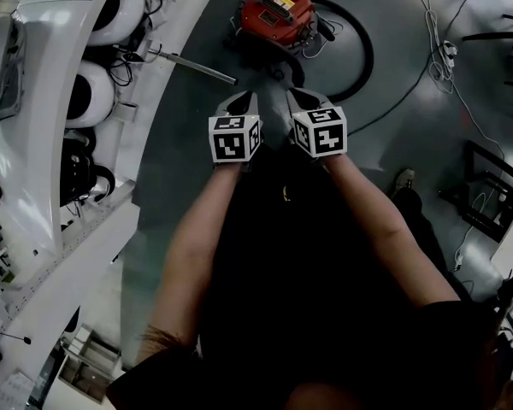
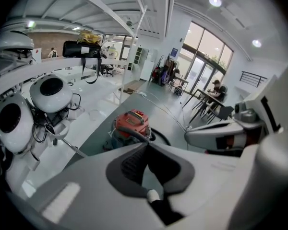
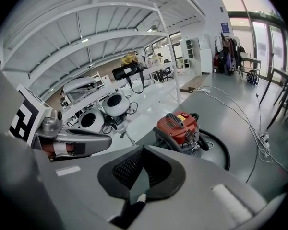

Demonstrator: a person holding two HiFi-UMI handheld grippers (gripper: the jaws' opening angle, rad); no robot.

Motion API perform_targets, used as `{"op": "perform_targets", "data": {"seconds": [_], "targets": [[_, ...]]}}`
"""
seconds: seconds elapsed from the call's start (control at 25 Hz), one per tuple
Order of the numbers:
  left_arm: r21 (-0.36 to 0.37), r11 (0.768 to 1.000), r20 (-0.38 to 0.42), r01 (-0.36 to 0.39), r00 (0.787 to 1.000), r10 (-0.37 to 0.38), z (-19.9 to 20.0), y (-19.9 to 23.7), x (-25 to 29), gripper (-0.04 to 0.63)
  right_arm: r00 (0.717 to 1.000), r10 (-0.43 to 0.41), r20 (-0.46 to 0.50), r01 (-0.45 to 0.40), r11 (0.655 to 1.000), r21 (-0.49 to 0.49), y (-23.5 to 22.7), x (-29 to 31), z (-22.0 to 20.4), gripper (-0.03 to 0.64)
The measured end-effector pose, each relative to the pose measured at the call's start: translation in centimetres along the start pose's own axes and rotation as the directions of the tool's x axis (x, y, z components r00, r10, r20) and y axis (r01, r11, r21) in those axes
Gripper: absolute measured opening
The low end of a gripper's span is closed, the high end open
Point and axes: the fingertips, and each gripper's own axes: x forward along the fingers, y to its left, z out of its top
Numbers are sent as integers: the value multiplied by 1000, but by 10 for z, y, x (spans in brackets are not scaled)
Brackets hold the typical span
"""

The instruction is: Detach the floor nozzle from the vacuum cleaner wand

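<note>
Vacuum cleaner: red canister on the grey floor, touched by neither gripper. Left gripper: jaws fully closed, nothing between them. Right gripper: jaws fully closed, empty, just beside the left one, both held short of the vacuum cleaner and pointing toward it. Black hose: loops round the vacuum cleaner's right side. Slim metal tube: left of the vacuum cleaner, by the white bench. Floor nozzle: cannot be made out.

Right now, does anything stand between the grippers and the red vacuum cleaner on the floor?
Nothing visible does: only bare grey floor separates the left gripper and right gripper, both shut and empty, from the vacuum cleaner.
</note>
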Motion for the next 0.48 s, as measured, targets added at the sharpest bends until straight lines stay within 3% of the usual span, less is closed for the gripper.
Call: {"op": "perform_targets", "data": {"seconds": [0.48], "targets": [[12, 999, -24, 32, 999, -32, 1, -10, 5, 9, 1000, -4, 18, 4, 999, 46, -1, -3, 4, -3]]}}
